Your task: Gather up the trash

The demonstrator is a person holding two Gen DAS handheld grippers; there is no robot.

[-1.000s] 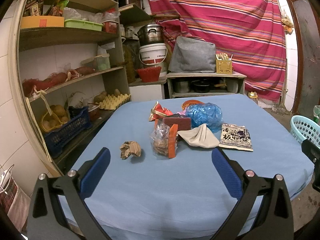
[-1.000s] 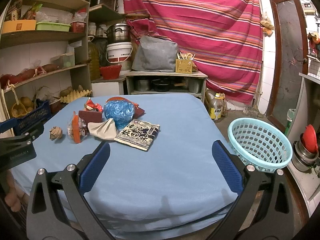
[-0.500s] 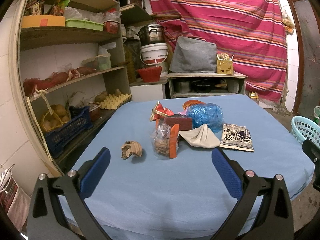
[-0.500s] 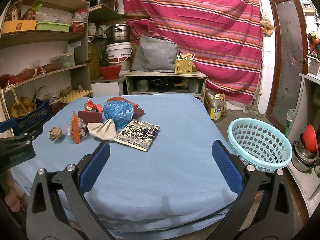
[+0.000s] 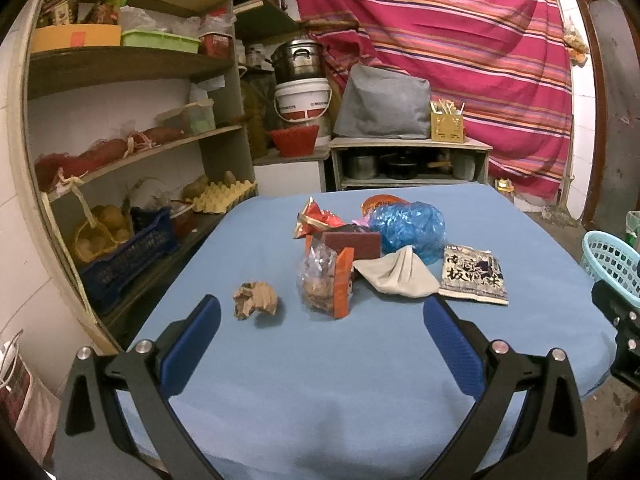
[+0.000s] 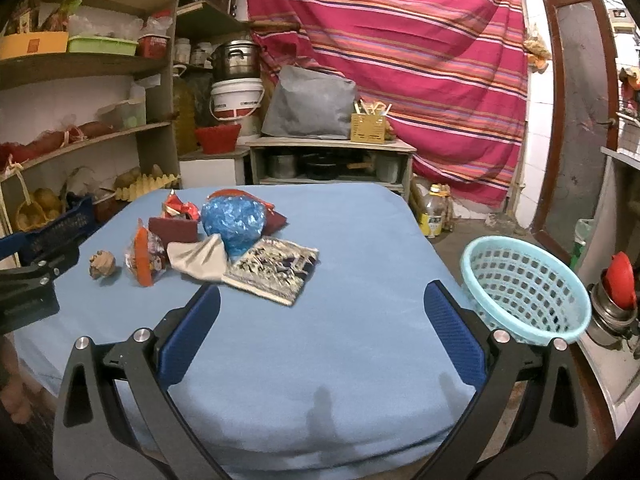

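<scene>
Ahead of our left gripper (image 5: pixel 320 334), jaws spread and empty, the crumpled paper ball (image 5: pixel 256 301) lies just past the left finger. In the right view, our right gripper (image 6: pixel 320 334) gapes empty; the ball (image 6: pixel 102 264) sits far left, the basket (image 6: pixel 524 284) right.

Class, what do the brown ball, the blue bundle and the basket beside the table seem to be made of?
Brown ball: crumpled paper, matt, sharp creases. Blue bundle: thin plastic film, probably a bag, glossy and wrinkled. Basket: moulded plastic, pale turquoise, regular lattice holes.
</scene>
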